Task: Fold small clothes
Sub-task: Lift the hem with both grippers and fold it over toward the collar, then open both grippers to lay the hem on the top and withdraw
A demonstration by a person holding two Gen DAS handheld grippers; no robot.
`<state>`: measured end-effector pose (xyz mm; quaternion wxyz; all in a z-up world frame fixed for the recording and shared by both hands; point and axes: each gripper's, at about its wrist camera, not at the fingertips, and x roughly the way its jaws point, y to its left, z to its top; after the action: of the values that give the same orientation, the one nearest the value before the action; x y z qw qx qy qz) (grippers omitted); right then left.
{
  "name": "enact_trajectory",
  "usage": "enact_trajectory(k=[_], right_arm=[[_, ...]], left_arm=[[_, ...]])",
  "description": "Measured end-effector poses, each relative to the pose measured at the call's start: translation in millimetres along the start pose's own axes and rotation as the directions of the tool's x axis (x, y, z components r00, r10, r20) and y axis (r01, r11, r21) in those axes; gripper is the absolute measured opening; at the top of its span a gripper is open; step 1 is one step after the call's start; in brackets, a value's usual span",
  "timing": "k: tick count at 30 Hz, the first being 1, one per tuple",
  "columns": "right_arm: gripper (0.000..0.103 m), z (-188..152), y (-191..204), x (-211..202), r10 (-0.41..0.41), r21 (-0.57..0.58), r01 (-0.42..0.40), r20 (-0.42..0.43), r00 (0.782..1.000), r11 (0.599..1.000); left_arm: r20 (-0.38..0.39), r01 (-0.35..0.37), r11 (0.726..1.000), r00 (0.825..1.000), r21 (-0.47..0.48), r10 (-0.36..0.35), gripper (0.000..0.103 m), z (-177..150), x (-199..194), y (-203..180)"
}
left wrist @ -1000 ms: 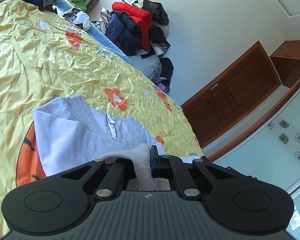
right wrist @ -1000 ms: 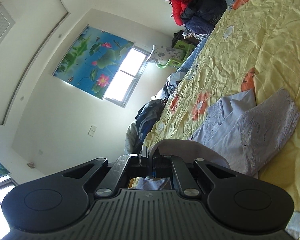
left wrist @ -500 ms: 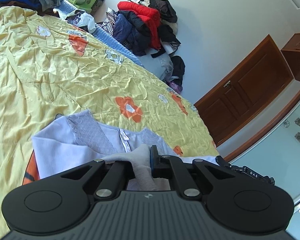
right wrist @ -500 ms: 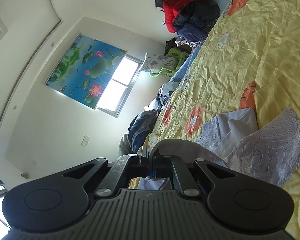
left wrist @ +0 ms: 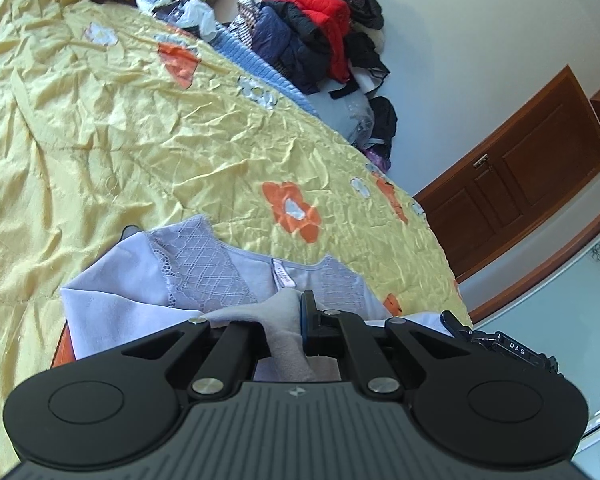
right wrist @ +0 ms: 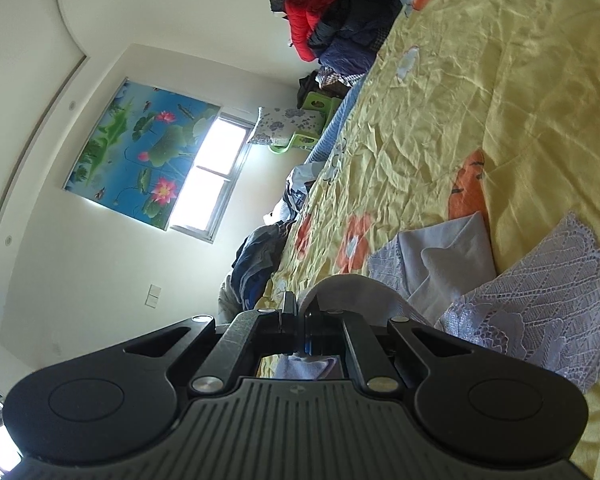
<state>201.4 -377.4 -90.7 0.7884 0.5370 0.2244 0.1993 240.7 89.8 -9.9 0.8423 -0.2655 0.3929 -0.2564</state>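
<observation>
A small pale lilac top (left wrist: 204, 280) with lace shoulder panels lies on the yellow flowered bedspread (left wrist: 140, 128). My left gripper (left wrist: 296, 316) is shut on a bunched fold of its hem, held just above the laid-out part. In the right wrist view the same top (right wrist: 452, 264) shows with a lace sleeve (right wrist: 548, 312) spread to the right. My right gripper (right wrist: 300, 320) is shut on another fold of the hem, which arches over its fingers. The right gripper's body (left wrist: 504, 346) peeks in at the left view's right edge.
A heap of red, navy and black clothes (left wrist: 320, 28) sits at the far end of the bed, with a green stool (right wrist: 312, 120) near it. More dark clothes (right wrist: 260, 260) lie along the bed's window side. A brown wooden door (left wrist: 516, 176) stands beyond the bed's edge.
Both grippers have carried the pinched hem forward over the top and lower toward the bed. The neckline and lace panels now sit closer to the fingers, and the right gripper has come into the left view.
</observation>
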Motion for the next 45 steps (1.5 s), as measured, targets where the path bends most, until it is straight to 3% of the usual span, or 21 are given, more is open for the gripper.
enact_trajectory(k=[13,24,27,30,32,36,41,45], right_arm=[[0.010,4,-20,24,-0.078,0.064,0.079,-0.014,0.997,0.995],[0.022,12,-36,39,-0.121,0.116,0.122,-0.012,0.993,0.986],[0.022,13,-34,41,-0.122,0.118,0.123,-0.015,0.992,0.985],[0.026,16,-36,43,-0.120,0.160,0.117,0.006,0.993,0.980],[0.040,20,-38,46,-0.119,0.183,0.111,0.035,0.992,0.977],[0.048,26,-39,53,-0.153,0.188,0.138,0.068,0.986,0.972],[0.054,29,-28,58,-0.218,0.114,0.208,0.089,0.972,0.971],[0.065,23,-9,59,-0.190,-0.015,0.191,0.063,0.980,0.981]], left_arm=[[-0.071,0.013,0.983,0.997,-0.181,-0.027,0.003,14,28,36],[-0.092,0.031,0.944,0.994,-0.327,-0.064,0.006,27,34,53],[-0.100,0.036,0.919,0.992,-0.393,-0.082,0.014,28,37,60],[-0.067,0.057,0.887,0.993,-0.458,-0.098,0.035,28,35,68],[-0.021,0.091,0.859,0.993,-0.505,-0.117,0.059,29,31,73],[0.070,0.152,0.807,0.988,-0.571,-0.137,0.065,34,23,81],[0.098,0.123,0.826,0.992,-0.550,-0.082,0.065,42,10,79],[0.068,0.069,0.896,0.997,-0.439,-0.043,0.067,41,3,63]])
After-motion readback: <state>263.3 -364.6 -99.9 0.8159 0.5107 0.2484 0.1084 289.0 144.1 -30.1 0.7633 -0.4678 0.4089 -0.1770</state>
